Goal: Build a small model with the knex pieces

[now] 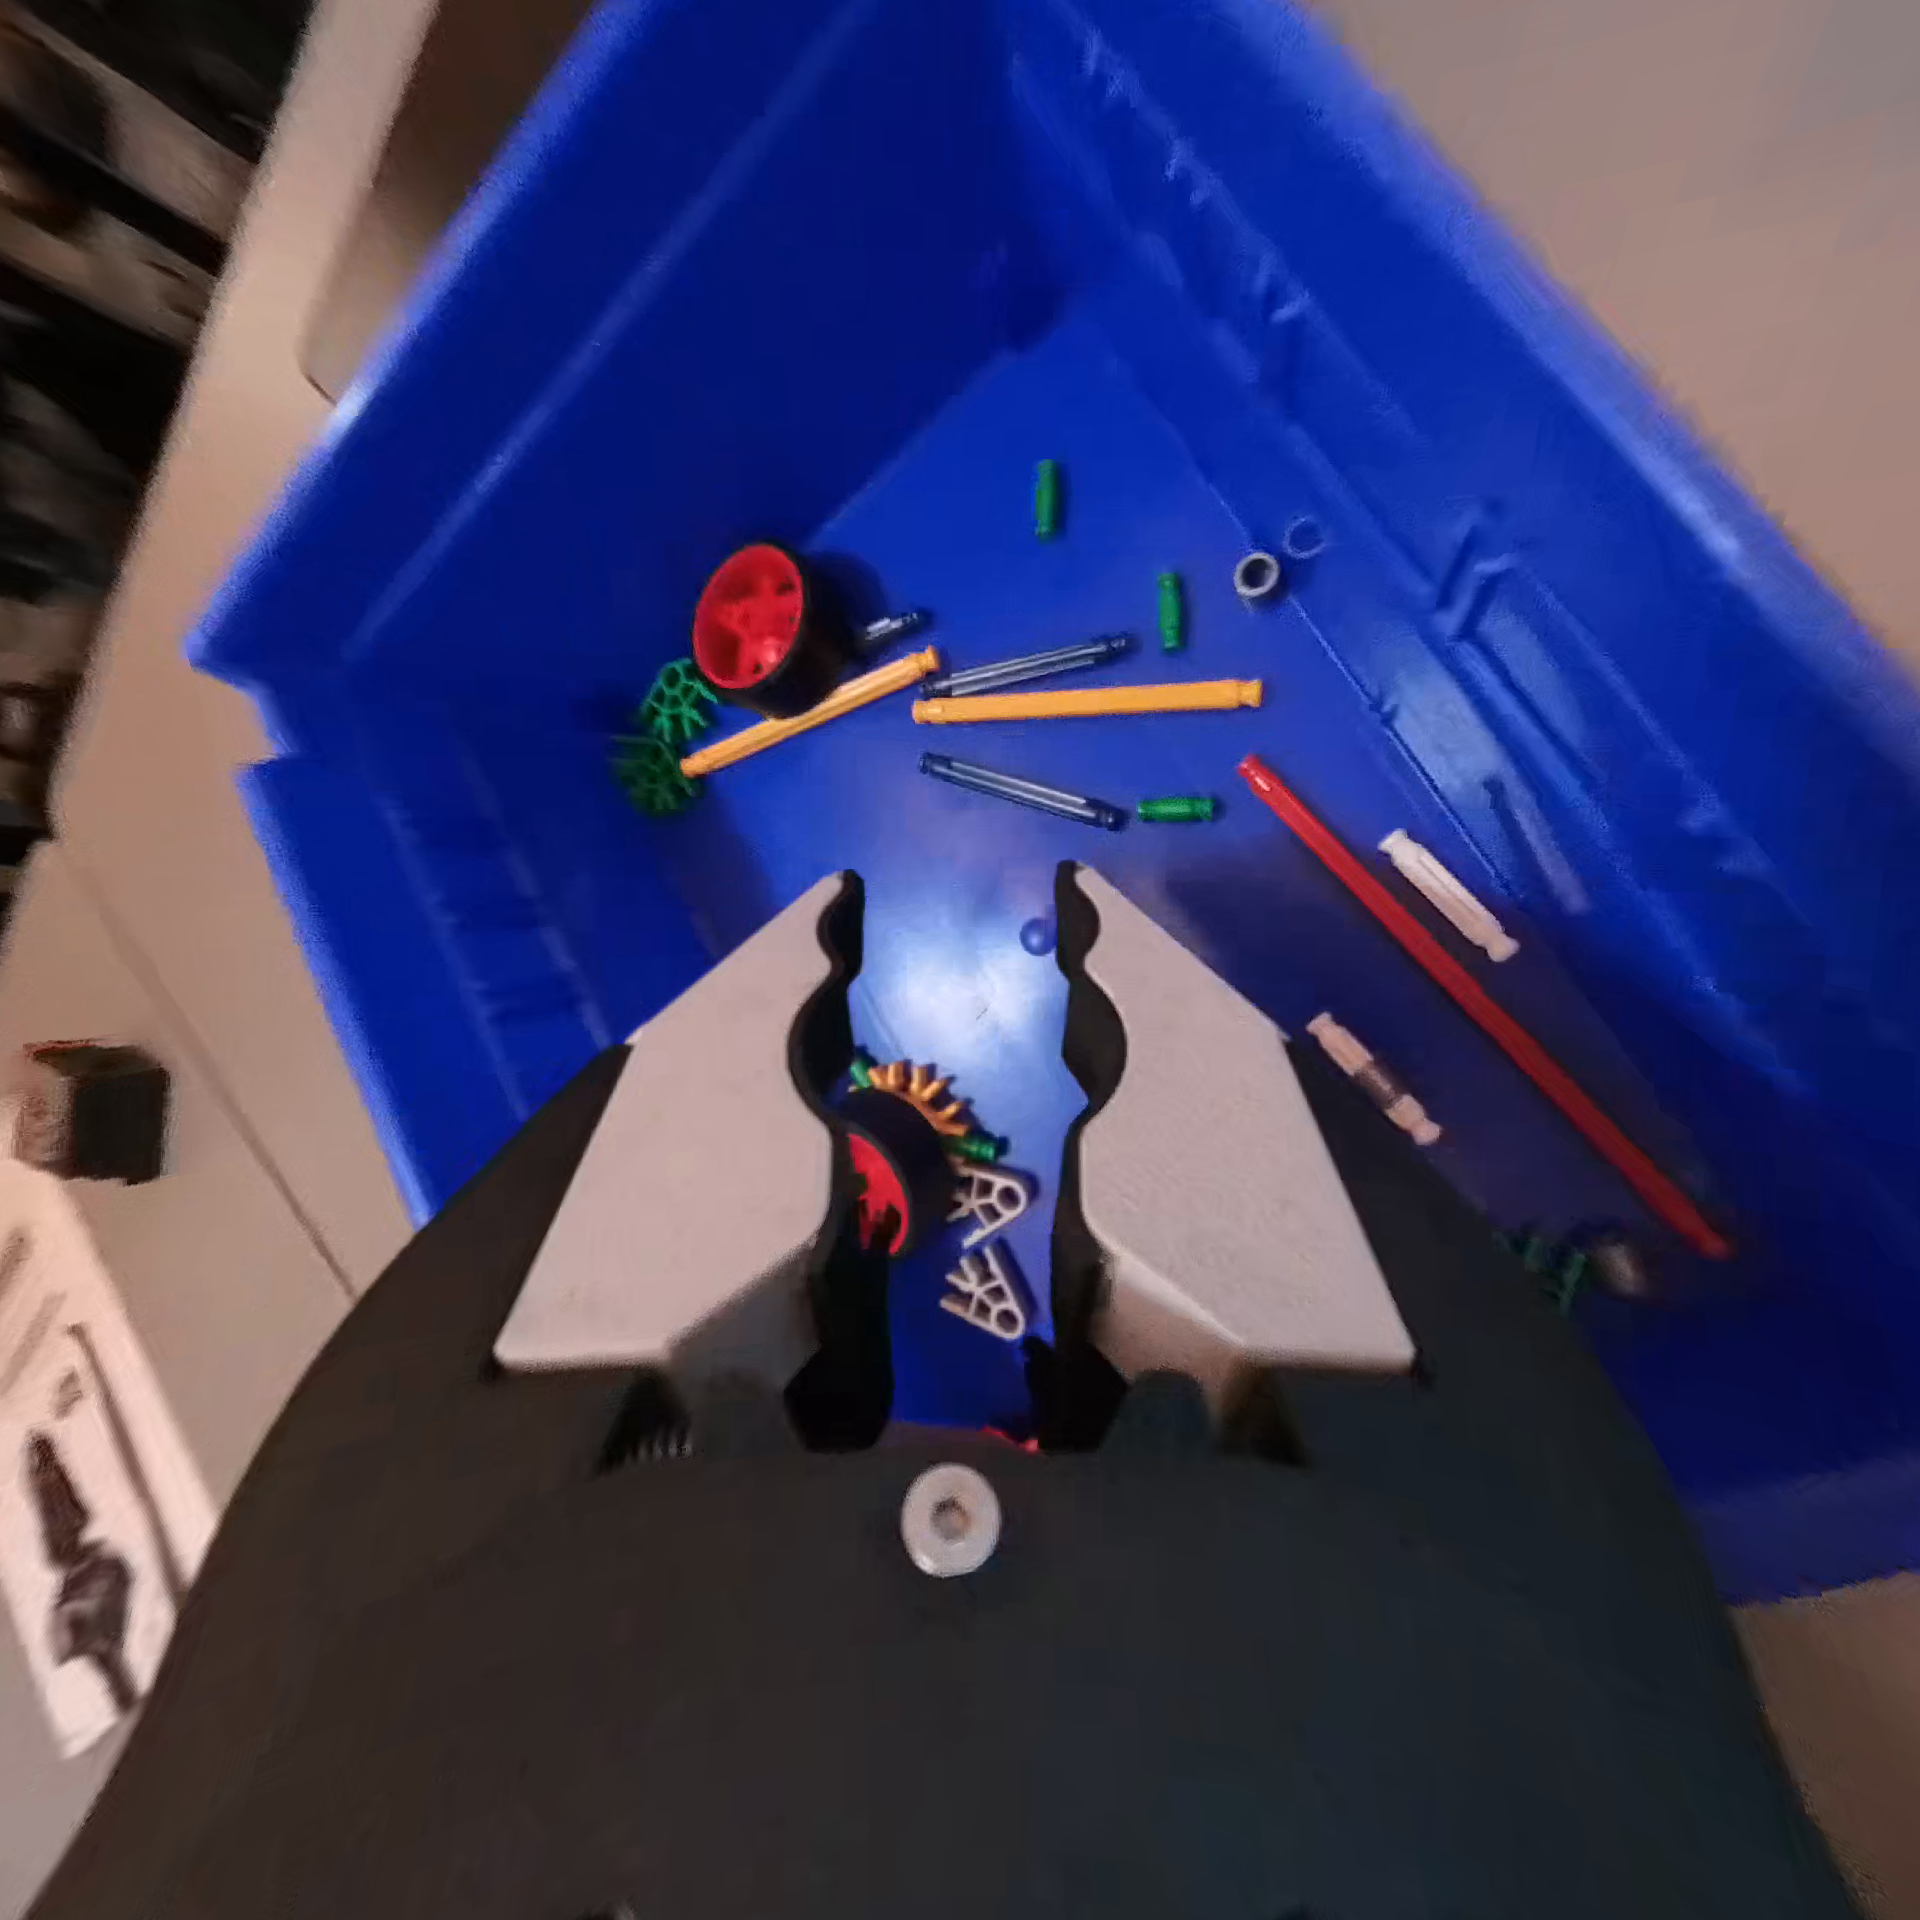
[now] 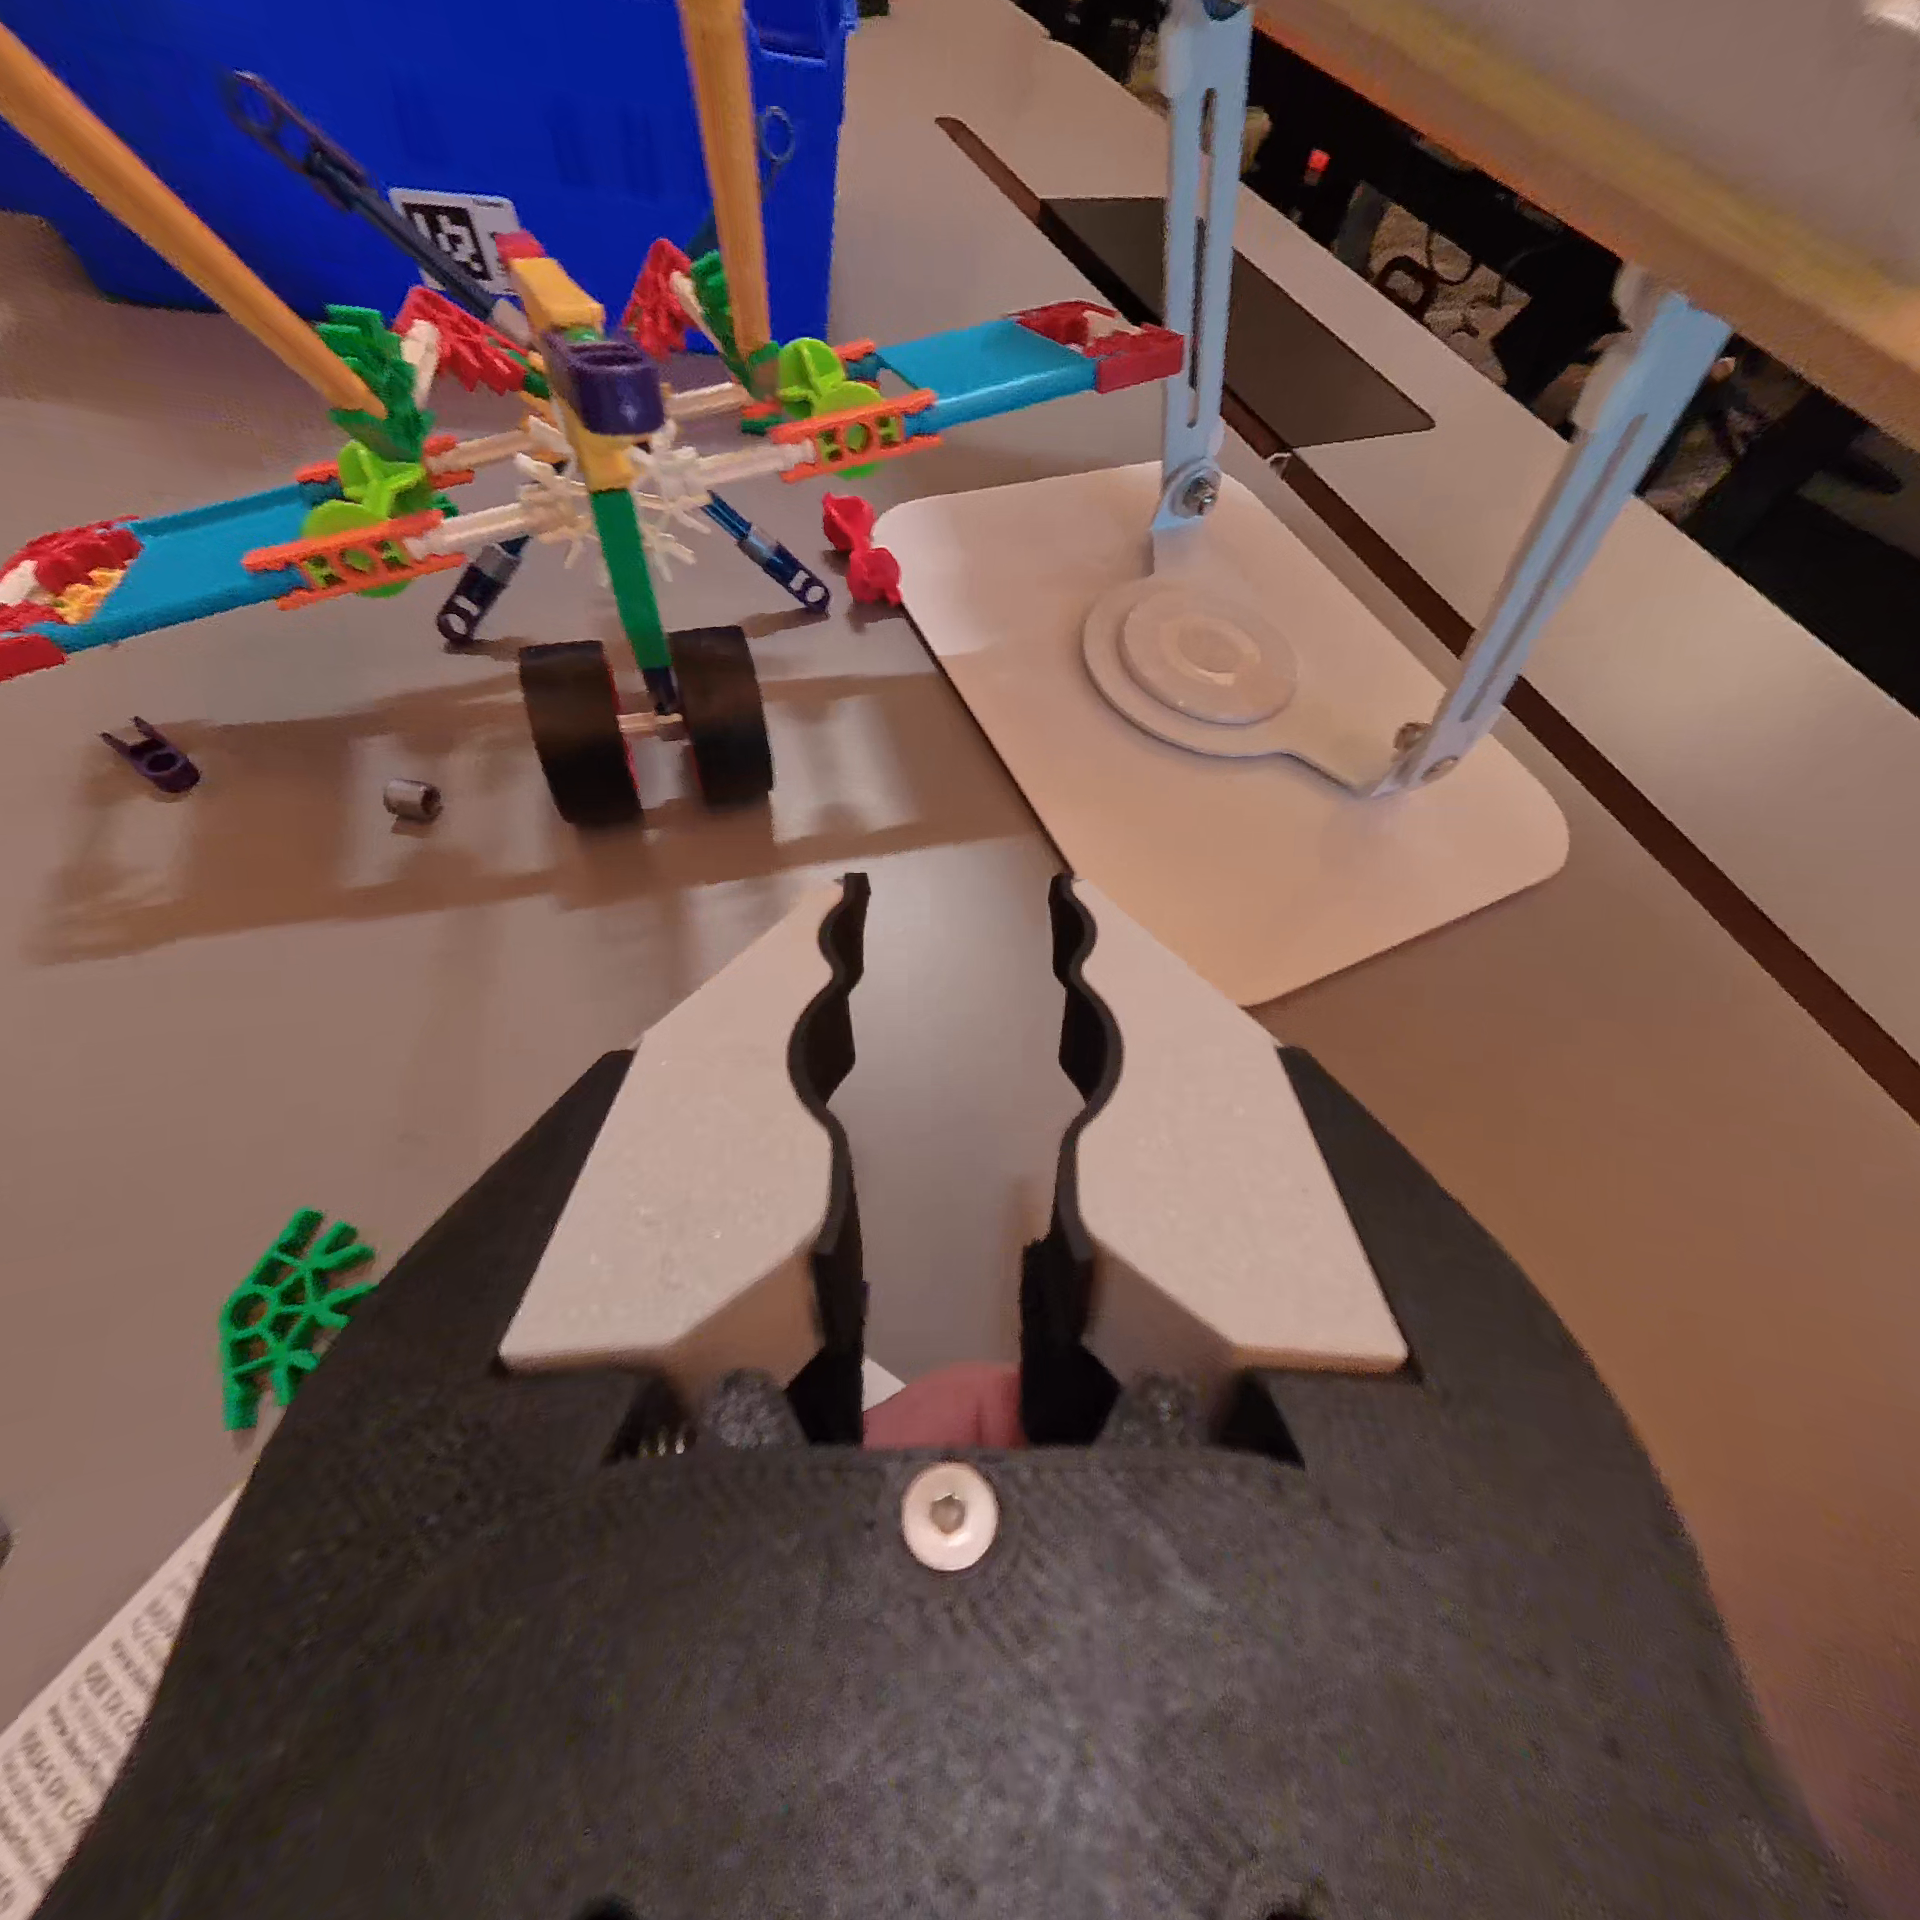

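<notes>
Blue bin (image 1: 644,343), yellow rods (image 1: 1086,701), red rod (image 1: 1475,1003), grey-and-black tongs (image 1: 958,894).

The deep blue plastic bin (image 1: 665,343) has smooth, glossy walls, and its floor throws back a bright glare. The long yellow plastic rod (image 1: 1086,699) and the thin red plastic rod (image 1: 1475,1003) lying in it look smooth. The left hand-held gripper (image 1: 958,894) and the right hand-held gripper (image 2: 956,899) share grainy matt black plastic bodies, pale grey matt finger blocks and a shiny metal screw (image 2: 950,1529). The beige tabletop (image 2: 312,1039) is smooth with a satin sheen. The pale blue stand arms (image 2: 1195,260) look like painted metal.
</notes>
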Tool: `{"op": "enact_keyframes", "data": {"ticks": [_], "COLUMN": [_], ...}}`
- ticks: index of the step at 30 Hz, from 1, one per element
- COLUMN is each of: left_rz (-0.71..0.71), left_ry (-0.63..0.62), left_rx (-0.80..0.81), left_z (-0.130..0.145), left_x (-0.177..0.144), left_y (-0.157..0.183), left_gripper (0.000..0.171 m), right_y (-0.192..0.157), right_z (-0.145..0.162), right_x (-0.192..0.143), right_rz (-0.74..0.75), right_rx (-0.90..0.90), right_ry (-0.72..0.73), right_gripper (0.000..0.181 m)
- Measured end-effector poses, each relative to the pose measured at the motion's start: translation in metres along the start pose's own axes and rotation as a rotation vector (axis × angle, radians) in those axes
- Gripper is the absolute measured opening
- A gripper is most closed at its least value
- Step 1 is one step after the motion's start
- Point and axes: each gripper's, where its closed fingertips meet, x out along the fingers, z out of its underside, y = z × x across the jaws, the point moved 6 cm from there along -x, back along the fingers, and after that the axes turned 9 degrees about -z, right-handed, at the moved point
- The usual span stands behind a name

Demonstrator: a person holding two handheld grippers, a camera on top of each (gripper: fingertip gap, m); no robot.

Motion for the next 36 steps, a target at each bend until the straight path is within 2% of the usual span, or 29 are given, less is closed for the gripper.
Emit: {"op": "enact_keyframes", "data": {"ticks": [5, 12, 15, 18, 23, 26, 30, 36], "left_rz": [0.102, 0.146, 0.176, 0.234, 0.299, 0.386, 0.435, 0.424], "left_ry": [-0.056, -0.074, -0.067, -0.026, -0.075, -0.107, -0.139, -0.12], "left_rx": [-0.101, -0.106, -0.069, 0.011, 0.067, 0.071, 0.071, 0.037], "left_z": [0.006, 0.009, 0.012, 0.011, 0.023, 0.031, 0.034, 0.037], "left_x": [0.029, 0.038, 0.031, 0.01, -0.002, -0.004, -0.004, -0.006], "left_y": [0.001, 0.008, 0.012, 0.024, 0.039, 0.053, 0.071, 0.074], "left_gripper": [0.039, 0.038, 0.037, 0.036, 0.029, 0.028, 0.029, 0.007], "right_y": [0.008, 0.001, -0.01, -0.02, -0.035, -0.043, -0.052, -0.066], "right_z": [0.003, 0.001, 0.002, 0.0, -0.01, -0.018, -0.028, -0.041], "right_x": [-0.006, -0.009, -0.011, -0.015, -0.019, -0.017, -0.018, -0.024], "right_rz": [0.021, 0.004, 0.0, 0.017, 0.062, 0.075, 0.104, 0.14], "right_rx": [-0.007, -0.021, -0.043, -0.062, -0.078, -0.08, -0.094, -0.103], "right_ry": [-0.004, -0.042, -0.107, -0.153, -0.165, -0.158, -0.148, -0.113], "right_gripper": [0.033, 0.033, 0.033, 0.033, 0.033, 0.033, 0.032, 0.031]}}
